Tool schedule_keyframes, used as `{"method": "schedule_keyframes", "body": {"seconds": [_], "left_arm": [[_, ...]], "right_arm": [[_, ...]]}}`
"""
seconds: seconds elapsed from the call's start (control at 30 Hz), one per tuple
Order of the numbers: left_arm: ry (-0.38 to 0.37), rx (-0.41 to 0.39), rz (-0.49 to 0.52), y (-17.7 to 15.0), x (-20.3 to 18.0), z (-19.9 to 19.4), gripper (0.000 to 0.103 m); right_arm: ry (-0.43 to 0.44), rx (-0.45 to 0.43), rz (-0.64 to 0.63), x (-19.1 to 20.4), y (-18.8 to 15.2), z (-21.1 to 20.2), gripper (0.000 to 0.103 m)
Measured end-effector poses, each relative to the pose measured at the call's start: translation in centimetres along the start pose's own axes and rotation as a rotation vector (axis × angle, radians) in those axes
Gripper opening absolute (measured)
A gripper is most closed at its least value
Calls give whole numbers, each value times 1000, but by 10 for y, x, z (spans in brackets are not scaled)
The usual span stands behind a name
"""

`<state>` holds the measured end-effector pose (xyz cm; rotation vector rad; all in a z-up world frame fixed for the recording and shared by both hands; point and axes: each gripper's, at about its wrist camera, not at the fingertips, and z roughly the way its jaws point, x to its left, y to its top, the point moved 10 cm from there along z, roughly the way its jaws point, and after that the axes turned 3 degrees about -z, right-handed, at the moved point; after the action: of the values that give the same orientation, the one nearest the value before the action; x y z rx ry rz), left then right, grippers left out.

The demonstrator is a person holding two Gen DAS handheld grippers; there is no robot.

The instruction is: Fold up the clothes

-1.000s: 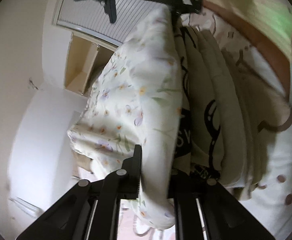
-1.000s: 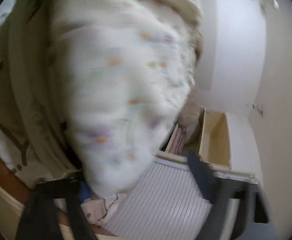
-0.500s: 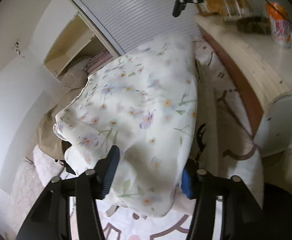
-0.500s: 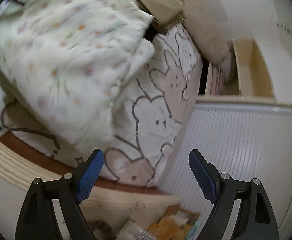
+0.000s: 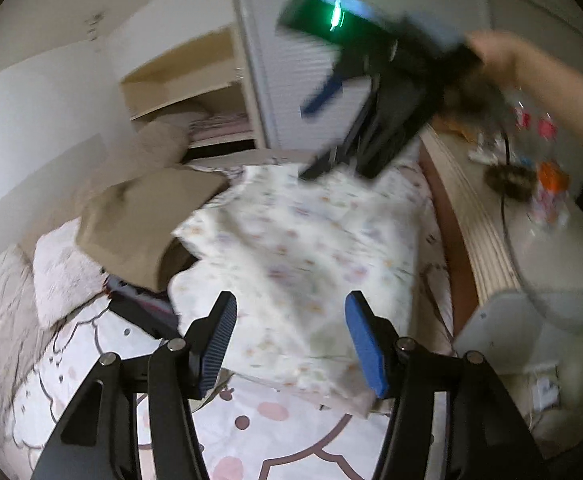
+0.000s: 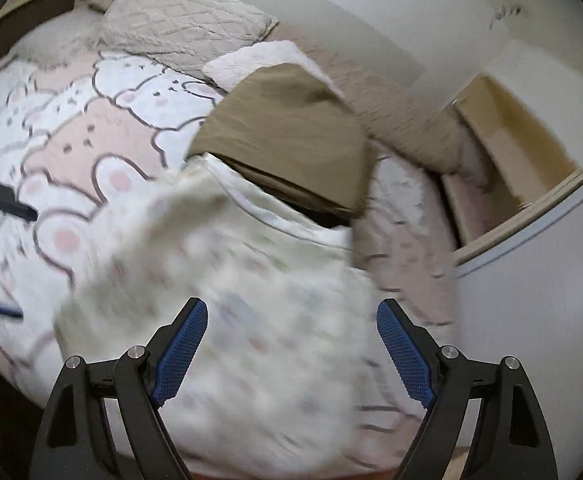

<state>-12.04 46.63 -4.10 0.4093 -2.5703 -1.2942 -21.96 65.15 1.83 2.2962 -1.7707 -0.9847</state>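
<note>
floral garment (image 5: 299, 256) lies on bed (image 5: 251, 432); folded linens fill open cupboard (image 5: 219, 126)

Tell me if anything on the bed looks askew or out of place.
The floral garment lies crumpled and uneven, one edge tucked under the brown folded garment, which sits tilted on it. Both grippers' jaws are open, holding nothing.

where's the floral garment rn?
Floral garment lies on the bunny-print bedspread, ahead of both open grippers, its far-left edge beside the olive-brown garment.
</note>
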Motion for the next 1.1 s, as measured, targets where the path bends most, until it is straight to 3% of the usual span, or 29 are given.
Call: {"method": "schedule_keyframes", "body": {"seconds": [0.07,0.23,0.33,0.4,0.53,0.6,0.77,0.9,0.97,1.1], "left_arm": [[13,-1,-19,-5,6,-1,56],[24,42,-18,-25,9,4,56],[20,60,-23,-34,9,4,56],[14,64,-35,-38,10,3,56],[-5,63,-59,-44,8,4,56],[-18,60,-70,-46,6,5,56],[-77,38,-120,-54,-4,10,56],[-132,11,-160,-62,-22,12,56],[-161,-6,-176,-67,-34,14,56],[-202,-31,-159,-67,-68,19,56]], "right_arm": [[66,35,71,25,10,19,86],[90,115,165,39,30,71,86],[139,188,208,50,20,105,87],[172,224,239,54,14,119,94],[179,211,263,56,9,121,100],[148,172,260,54,11,105,99],[149,-130,365,49,15,8,100],[207,-245,561,46,-41,-38,101],[271,-261,664,46,-73,-42,101],[422,-308,1000,23,-138,-34,101]]}}
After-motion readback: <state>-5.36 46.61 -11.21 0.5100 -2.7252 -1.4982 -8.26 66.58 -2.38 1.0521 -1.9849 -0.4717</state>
